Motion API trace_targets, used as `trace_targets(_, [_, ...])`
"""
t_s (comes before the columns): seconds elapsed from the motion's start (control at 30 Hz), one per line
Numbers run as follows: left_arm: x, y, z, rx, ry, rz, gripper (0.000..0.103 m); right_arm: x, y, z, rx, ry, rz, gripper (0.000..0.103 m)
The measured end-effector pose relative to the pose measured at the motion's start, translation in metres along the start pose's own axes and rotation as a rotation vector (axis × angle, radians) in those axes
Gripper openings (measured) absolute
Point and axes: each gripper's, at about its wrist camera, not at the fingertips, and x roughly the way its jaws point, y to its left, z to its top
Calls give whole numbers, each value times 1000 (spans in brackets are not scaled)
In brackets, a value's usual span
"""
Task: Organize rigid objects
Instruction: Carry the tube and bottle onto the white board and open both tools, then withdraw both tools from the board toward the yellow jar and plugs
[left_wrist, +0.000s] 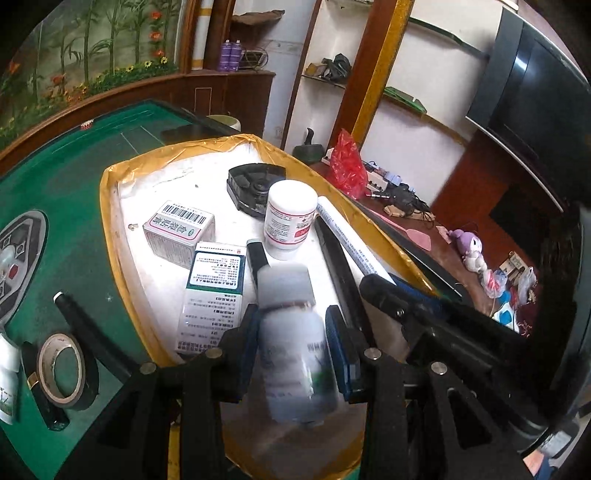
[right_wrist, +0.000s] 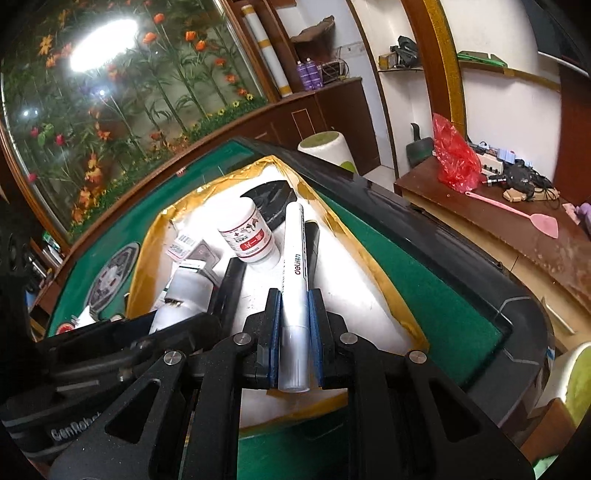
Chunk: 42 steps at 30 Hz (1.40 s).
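Green felt table (left_wrist: 55, 192) — left tongs (left_wrist: 291, 332) clamp blurred white bottle (left_wrist: 291, 339), right tongs (right_wrist: 295, 314) silver marker (right_wrist: 293, 295).

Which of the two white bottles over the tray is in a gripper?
The blurred bottle with the frosted cap, between the left gripper pads. The other white bottle, red-labelled, stands free in the tray behind it.

Green felt, gold rim, white and black things

The table (left_wrist: 74, 177) is green felt; the tray (left_wrist: 110, 206) on it is white inside with a gold-yellow taped rim. The marker (right_wrist: 293, 266) is white and silver with black lettering. The far pill bottle (left_wrist: 290, 218) is white with a red-banded label. Both grippers have black frames with blue pads (left_wrist: 338, 332). The tape roll (left_wrist: 61, 371) is black with a tan core.
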Motion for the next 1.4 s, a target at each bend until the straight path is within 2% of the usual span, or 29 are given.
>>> trace_targets(0.27, [0, 2, -2, -19, -20, -15, 38, 4, 5, 0, -38, 13, -54, 15])
trace_targets(0.37, [-4, 2, -1, -25, -31, -16, 41, 2, 8, 0, -52, -1, -77, 15])
trace_targets(0.47, [-12, 2, 0, -31, -66, -23, 48, -7, 11, 2, -69, -41, -104, 16])
trace_targets(0.53, [-18, 2, 0, -38, -93, -27, 59, -16, 14, 2, -71, -67, -111, 17])
trace_targets(0.6, [-23, 2, 0, -44, -113, -29, 63, -24, 17, 5, -76, -90, -119, 17])
trace_targets(1.13, [-63, 11, -8, -39, -198, -14, 63, -53, 46, 0, -111, -115, -61, 18])
trace_targets(1.4, [-85, 34, -19, -56, -225, 20, 63, -58, 67, -8, -151, -89, -28, 18])
